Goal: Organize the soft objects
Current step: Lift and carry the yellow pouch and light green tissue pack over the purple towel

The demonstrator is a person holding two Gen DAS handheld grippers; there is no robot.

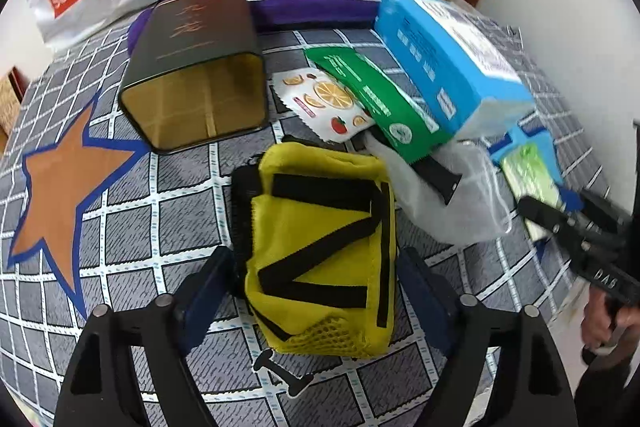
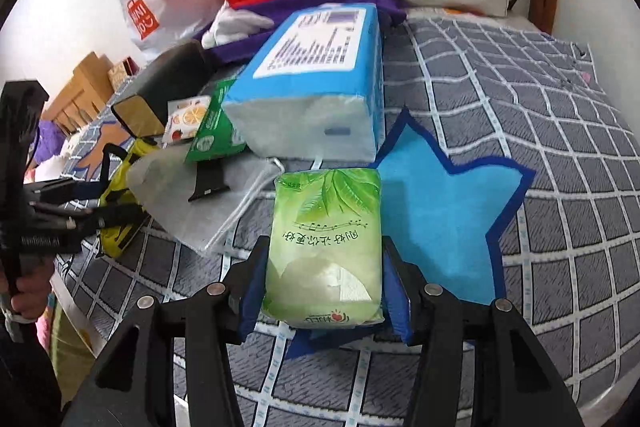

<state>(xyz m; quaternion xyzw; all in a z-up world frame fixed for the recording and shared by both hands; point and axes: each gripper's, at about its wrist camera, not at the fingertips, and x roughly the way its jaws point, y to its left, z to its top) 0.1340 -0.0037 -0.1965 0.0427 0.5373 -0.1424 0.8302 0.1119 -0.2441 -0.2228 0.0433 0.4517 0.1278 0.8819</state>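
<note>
1. Left wrist view: the left gripper (image 1: 316,291) stands with its jaws apart, one on each side of the yellow pouch (image 1: 320,247); a gap shows on both sides, so neither pad presses on it.
2. The yellow pouch lies on the checked bedsheet (image 1: 132,219). Behind it lies the black tin (image 1: 196,67), tipped on its side, and to the tin's right the blue tissue pack (image 1: 444,67).
3. Right wrist view: the right gripper (image 2: 324,291) is clamped on the green tissue pack (image 2: 324,247), with both blue pads against its sides.
4. The green tissue pack sits just in front of the blue tissue pack (image 2: 316,83), at the left edge of the blue star patch (image 2: 440,211).
</note>
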